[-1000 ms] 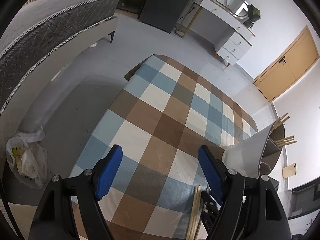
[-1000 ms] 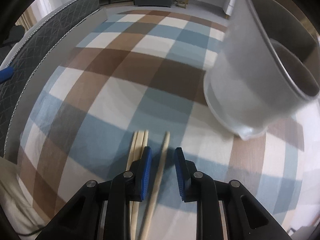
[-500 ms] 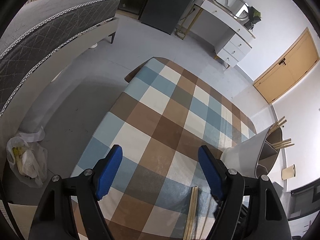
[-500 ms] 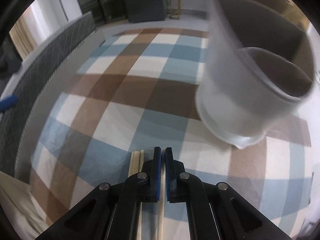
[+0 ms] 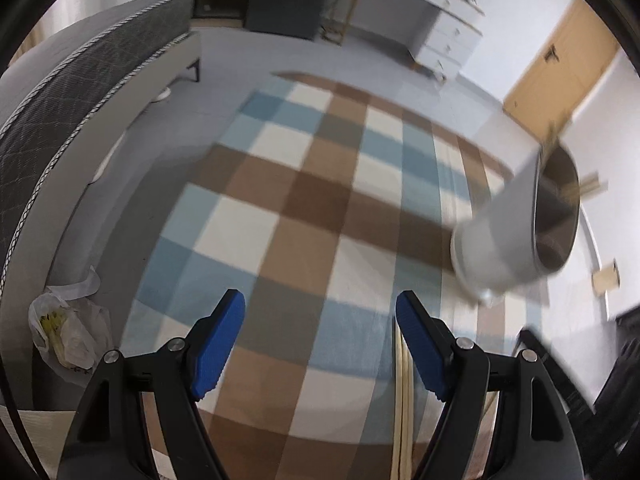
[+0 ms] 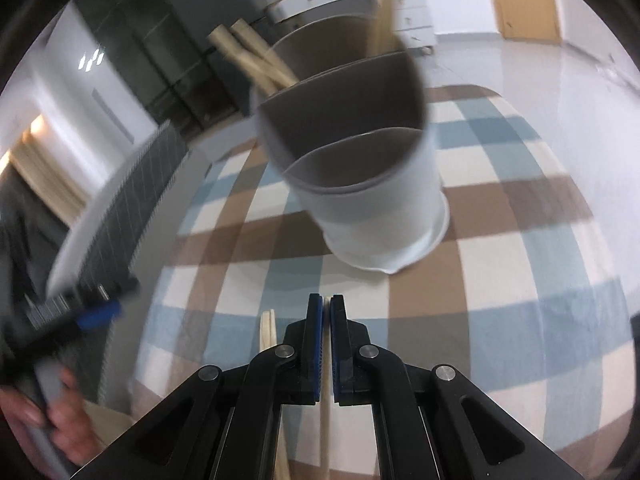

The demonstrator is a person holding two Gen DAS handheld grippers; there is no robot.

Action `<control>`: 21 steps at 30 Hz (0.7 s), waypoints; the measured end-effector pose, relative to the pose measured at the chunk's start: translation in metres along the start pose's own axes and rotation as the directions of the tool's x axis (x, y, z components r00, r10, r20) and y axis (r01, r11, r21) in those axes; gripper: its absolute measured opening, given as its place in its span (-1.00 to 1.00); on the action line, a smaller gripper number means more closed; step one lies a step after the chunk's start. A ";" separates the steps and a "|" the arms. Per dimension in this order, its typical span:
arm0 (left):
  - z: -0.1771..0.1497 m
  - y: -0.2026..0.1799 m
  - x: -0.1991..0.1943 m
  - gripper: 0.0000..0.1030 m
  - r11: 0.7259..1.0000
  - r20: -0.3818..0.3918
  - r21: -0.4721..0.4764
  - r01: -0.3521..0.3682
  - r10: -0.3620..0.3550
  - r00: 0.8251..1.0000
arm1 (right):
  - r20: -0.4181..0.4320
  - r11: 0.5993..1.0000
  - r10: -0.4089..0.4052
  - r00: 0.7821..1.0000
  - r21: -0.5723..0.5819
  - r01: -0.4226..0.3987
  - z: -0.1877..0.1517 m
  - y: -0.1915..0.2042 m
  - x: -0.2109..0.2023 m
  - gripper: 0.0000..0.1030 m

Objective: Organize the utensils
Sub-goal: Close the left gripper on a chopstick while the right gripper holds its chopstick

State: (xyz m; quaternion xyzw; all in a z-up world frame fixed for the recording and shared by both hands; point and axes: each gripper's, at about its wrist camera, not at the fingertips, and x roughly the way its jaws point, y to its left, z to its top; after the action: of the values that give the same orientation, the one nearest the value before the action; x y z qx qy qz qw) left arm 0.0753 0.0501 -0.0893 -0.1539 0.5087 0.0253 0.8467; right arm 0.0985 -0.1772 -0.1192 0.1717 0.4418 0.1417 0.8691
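Note:
A white utensil holder (image 6: 372,200) with grey compartments stands on the checked tablecloth (image 6: 500,280); several wooden chopsticks (image 6: 256,60) stick out of its far compartment. It also shows at the right of the left wrist view (image 5: 508,240). My right gripper (image 6: 326,312) is shut on one wooden chopstick (image 6: 325,420), held just above the cloth in front of the holder. A pair of chopsticks (image 6: 267,328) lies on the cloth to its left, also in the left wrist view (image 5: 402,400). My left gripper (image 5: 320,320) is open and empty over the table's near edge.
A grey bed (image 5: 80,92) runs along the left. A white plastic bag (image 5: 68,332) lies on the floor by the table. A white dresser (image 5: 432,20) and a wooden door (image 5: 556,64) are at the back. The left gripper appears at the left of the right wrist view (image 6: 96,312).
My right gripper closed on a chopstick and lifted it, turning toward the holder. My left gripper swung right and lower, staying open.

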 end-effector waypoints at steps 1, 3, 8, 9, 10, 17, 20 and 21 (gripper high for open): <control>-0.004 -0.004 0.004 0.44 1.000 -0.022 0.018 0.007 -0.007 1.000 | 0.009 1.000 0.012 1.000 0.026 -0.012 0.000 -0.005 -0.003 -0.94; -0.011 -0.010 0.008 0.44 0.999 -0.052 0.042 0.022 -0.020 0.998 | 0.025 0.998 0.020 0.999 0.054 -0.022 0.001 -0.012 -0.005 -0.94; -0.031 -0.029 0.026 0.44 0.990 -0.118 0.139 0.002 0.014 0.993 | 0.043 0.994 0.042 0.998 0.103 -0.047 0.000 -0.025 -0.015 -0.94; -0.033 -0.030 0.028 0.44 0.990 -0.130 0.143 0.001 0.017 0.991 | 0.046 0.994 0.043 0.998 0.102 -0.047 0.000 -0.026 -0.017 -0.94; -0.037 -0.031 0.033 0.44 0.989 -0.149 0.145 0.001 0.020 0.989 | 0.050 0.994 0.043 0.998 0.098 -0.047 0.001 -0.027 -0.018 -0.94; -0.049 -0.039 0.045 0.44 0.985 -0.187 0.172 -0.019 0.051 0.981 | 0.100 0.996 0.046 0.994 0.068 -0.052 0.004 -0.025 -0.031 -0.94; -0.052 -0.046 0.048 0.44 0.981 -0.201 0.192 -0.019 0.058 0.978 | 0.113 0.995 0.055 0.992 0.075 -0.064 0.007 -0.028 -0.031 -0.94; -0.054 -0.049 0.050 0.44 0.978 -0.205 0.205 -0.028 0.070 0.976 | 0.116 0.995 0.057 0.992 0.077 -0.067 0.007 -0.028 -0.032 -0.94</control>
State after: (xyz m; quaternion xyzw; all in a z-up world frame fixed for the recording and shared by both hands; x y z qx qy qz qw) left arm 0.0626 -0.0175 -0.1447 -0.0568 0.5994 -0.0217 0.7981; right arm 0.0892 -0.2166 -0.1044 0.2283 0.3915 0.1405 0.8803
